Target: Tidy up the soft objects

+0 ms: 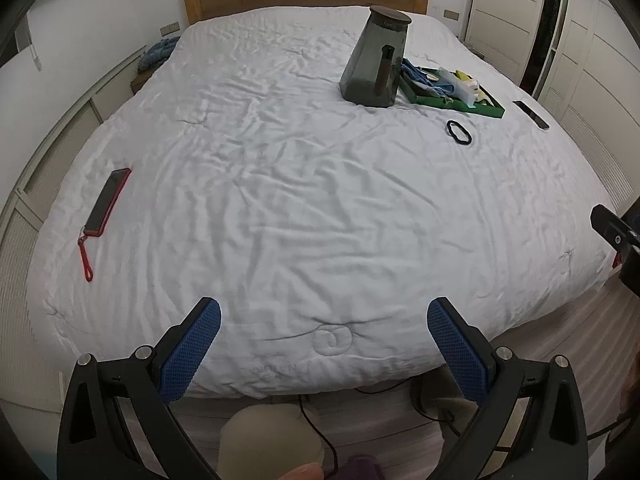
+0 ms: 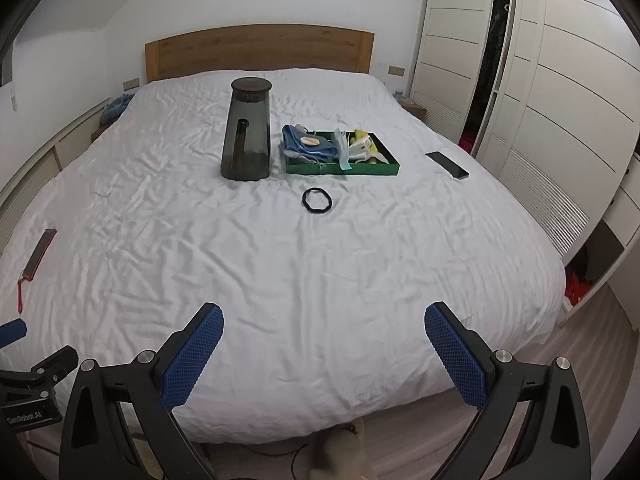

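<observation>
Both the left gripper and right gripper are hovering at the bed's foot, jaws spread wide and empty. The black hair tie is lying just before the green tray; it is probably light and stretchy, so pinching one side of its loop should work.

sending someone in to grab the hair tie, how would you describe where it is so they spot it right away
On the white bed, find the green tray of cloths beside the tall dark smoky container. The hair tie lies alone on the sheet just in front of the tray, toward the foot of the bed. It is a thin black wavy ring, the only loop there, unlike the flat phones.
</observation>
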`<state>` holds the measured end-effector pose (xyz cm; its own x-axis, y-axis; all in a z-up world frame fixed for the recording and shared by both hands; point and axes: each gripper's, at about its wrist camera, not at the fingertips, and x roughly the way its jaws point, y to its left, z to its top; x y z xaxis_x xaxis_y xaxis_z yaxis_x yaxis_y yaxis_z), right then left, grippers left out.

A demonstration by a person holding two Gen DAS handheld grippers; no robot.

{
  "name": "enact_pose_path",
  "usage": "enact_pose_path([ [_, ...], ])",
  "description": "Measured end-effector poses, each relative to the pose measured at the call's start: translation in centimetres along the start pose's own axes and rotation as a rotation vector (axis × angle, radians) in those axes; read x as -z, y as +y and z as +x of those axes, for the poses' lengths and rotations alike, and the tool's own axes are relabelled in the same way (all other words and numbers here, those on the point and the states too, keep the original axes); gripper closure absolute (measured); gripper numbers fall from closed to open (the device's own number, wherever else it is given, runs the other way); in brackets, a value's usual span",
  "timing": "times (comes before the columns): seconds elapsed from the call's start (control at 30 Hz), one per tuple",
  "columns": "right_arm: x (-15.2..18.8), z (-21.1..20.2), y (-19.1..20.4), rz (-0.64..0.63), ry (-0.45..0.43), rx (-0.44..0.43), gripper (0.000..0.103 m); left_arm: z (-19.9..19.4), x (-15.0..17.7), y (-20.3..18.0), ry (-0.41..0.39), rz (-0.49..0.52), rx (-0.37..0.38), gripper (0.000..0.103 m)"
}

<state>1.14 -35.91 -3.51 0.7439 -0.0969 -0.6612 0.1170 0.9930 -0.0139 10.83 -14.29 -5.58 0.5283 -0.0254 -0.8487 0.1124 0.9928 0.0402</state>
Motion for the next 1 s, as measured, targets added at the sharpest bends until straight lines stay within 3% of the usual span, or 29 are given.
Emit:
enact_pose_path([
  [0.4,0.2,1.0,-0.1,-0.009,0.061,-0.006,0.000,0.3,0.3,-0.3,0.025,0.012,-0.008,0.002],
  [1.0,0.3,1.1,0.3,-0.015,0.061,-0.007,0.000,0.2,0.3,-0.2,0.019,0.005,-0.008,0.002],
])
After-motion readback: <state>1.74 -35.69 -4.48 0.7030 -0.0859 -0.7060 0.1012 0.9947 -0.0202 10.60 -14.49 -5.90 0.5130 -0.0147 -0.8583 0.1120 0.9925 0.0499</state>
